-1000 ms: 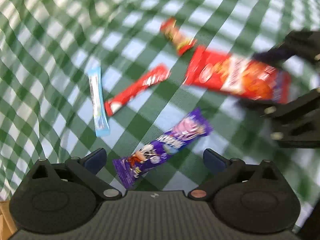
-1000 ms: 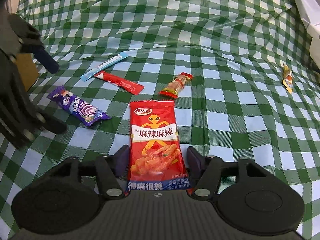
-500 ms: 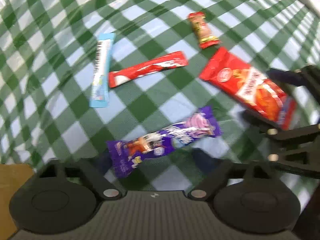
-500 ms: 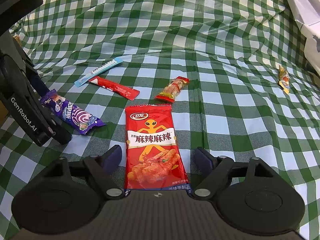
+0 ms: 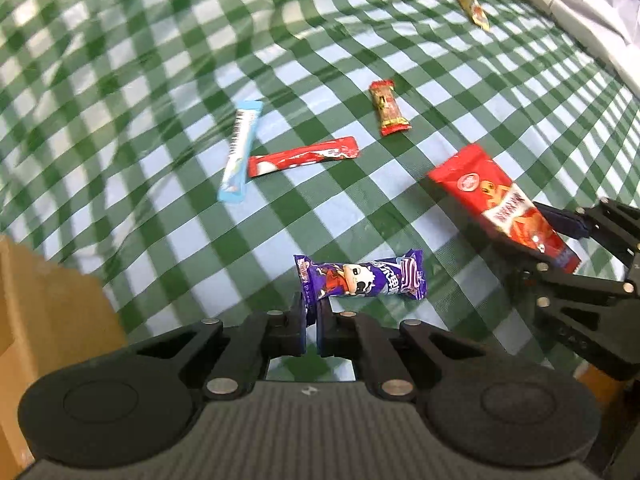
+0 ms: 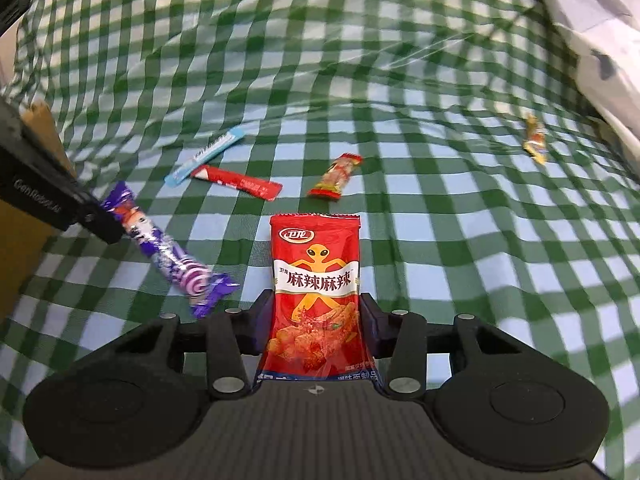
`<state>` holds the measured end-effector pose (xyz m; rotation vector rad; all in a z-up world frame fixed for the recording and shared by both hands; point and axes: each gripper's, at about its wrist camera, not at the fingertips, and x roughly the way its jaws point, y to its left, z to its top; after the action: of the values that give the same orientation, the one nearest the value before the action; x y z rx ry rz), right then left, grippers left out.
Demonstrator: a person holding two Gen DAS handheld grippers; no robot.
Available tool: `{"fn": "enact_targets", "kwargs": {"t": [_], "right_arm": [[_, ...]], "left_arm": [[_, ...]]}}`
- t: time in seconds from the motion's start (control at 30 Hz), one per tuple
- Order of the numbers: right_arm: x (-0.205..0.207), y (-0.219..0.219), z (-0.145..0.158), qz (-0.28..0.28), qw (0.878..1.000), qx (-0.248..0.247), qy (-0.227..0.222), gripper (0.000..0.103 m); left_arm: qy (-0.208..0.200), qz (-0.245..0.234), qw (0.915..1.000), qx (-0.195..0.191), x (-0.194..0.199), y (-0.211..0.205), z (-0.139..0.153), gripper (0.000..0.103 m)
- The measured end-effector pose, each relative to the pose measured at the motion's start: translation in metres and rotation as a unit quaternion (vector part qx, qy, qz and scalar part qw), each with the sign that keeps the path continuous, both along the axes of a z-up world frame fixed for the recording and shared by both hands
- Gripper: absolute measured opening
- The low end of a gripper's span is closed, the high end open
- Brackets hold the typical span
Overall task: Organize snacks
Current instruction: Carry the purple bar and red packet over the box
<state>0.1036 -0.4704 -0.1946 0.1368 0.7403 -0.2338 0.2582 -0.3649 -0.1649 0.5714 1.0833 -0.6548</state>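
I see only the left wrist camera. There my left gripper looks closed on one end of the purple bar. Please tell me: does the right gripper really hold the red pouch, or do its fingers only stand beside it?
Observer: It holds it. In the right wrist view the right gripper has just been closing, and both pads press the side edges of the red pouch.
Operator: How does my bar hang, seen from there?
Observer: The left gripper, whose jaws have just closed, pinches one end of the purple bar, and the bar slopes down toward the checked cloth.
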Motion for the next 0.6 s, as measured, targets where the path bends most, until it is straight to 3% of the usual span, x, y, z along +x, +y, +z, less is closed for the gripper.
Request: {"fn": "enact_targets", "kwargs": {"t": [0.4, 0.6], "right_arm": [[-0.051, 0.043, 0.056, -0.035, 0.998, 0.033, -0.038, 0.046], [-0.069, 0.090, 0.089, -0.018, 0.998, 0.034, -0.047, 0.046]], "left_arm": [[-0.023, 0.077, 0.9955, -0.051, -0.040, 0.075, 0.073, 0.004], [-0.047, 0.110, 0.9903, -0.072, -0.065, 0.126, 0.114, 0.004]]}}
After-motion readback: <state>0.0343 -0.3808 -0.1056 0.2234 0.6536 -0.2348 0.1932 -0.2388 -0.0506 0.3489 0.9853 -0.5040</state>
